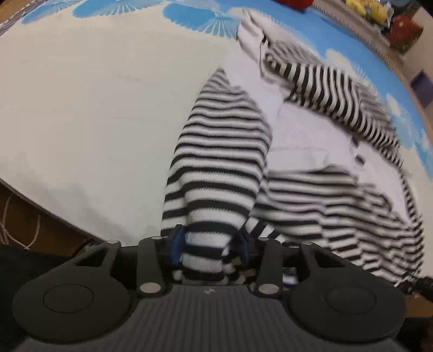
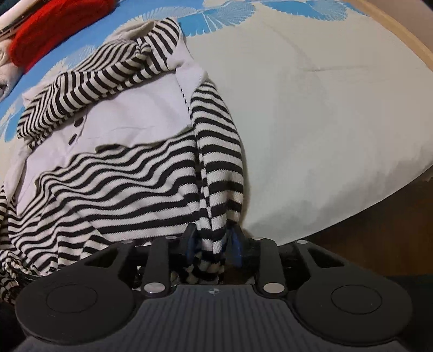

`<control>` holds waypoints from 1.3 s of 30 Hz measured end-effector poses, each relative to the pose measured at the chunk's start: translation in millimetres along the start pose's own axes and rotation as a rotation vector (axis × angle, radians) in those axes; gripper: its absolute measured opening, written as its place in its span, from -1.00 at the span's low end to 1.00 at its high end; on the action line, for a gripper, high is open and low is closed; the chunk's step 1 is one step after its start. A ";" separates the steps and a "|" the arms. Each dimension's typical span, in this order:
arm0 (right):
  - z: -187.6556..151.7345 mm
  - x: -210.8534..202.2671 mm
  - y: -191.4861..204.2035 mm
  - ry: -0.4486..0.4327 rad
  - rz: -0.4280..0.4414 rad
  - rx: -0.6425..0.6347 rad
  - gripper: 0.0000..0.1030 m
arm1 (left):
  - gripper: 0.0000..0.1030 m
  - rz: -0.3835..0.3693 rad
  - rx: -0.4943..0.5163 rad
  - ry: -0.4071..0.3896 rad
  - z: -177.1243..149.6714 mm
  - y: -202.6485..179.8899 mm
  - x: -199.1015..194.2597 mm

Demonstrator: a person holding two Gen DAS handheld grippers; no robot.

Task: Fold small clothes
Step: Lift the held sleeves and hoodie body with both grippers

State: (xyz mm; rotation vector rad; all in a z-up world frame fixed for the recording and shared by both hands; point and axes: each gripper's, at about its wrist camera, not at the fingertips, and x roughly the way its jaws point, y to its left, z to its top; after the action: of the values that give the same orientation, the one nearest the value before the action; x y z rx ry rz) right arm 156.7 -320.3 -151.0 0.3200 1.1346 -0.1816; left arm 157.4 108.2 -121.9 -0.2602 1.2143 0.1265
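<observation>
Striped garment (image 1: pixel 216 162) pinched by left tongs (image 1: pixel 209 247), right tongs (image 2: pixel 212 243); red cloth (image 2: pixel 51 29) clearest right view.

Striped garments: one (image 1: pixel 216 151)
Grippers: two, left (image 1: pixel 209 247) and right (image 2: pixel 212 243)
Red cloth items: one (image 2: pixel 40 40)
Bedsheets: one (image 2: pixel 324 108)

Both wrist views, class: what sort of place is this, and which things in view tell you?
Probably a bedroom at home. The striped garment lies on a soft quilted bedspread printed with blue flowers, a red knit item sits at its far edge, and soft toys crowd the floor beyond. Both grippers clamp the garment.
</observation>
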 end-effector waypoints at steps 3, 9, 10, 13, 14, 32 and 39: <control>-0.8 2.2 1.0 0.010 -0.014 -0.006 -0.27 | -0.10 0.035 0.029 0.036 -4.2 -0.6 7.4; -2.0 2.5 4.4 0.019 -0.012 -0.033 -0.30 | -0.92 0.027 0.094 0.020 -6.6 -8.1 5.7; -2.1 1.6 5.0 0.016 -0.007 -0.040 -0.61 | -0.93 0.031 0.107 0.001 -6.7 -9.5 2.2; 0.4 -8.7 3.0 -0.045 0.042 -0.025 -0.83 | -0.93 0.052 0.140 -0.063 -6.4 -12.8 -9.7; 1.2 -11.2 1.3 -0.062 0.056 -0.009 -0.83 | -0.93 0.050 0.138 -0.073 -5.6 -12.3 -11.2; -0.5 -3.7 8.5 0.008 0.010 -0.042 -0.72 | -0.92 0.033 0.160 0.012 -11.1 -12.1 4.1; 5.7 -31.5 8.1 -0.145 0.070 -0.028 -0.86 | -0.93 0.035 0.182 -0.086 -8.7 -16.1 -15.8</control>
State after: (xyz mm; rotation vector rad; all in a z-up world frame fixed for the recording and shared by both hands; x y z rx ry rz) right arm 151.0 -315.3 -118.9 0.3168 0.9803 -0.1248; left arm 147.8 91.0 -107.8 -0.0740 1.1369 0.0559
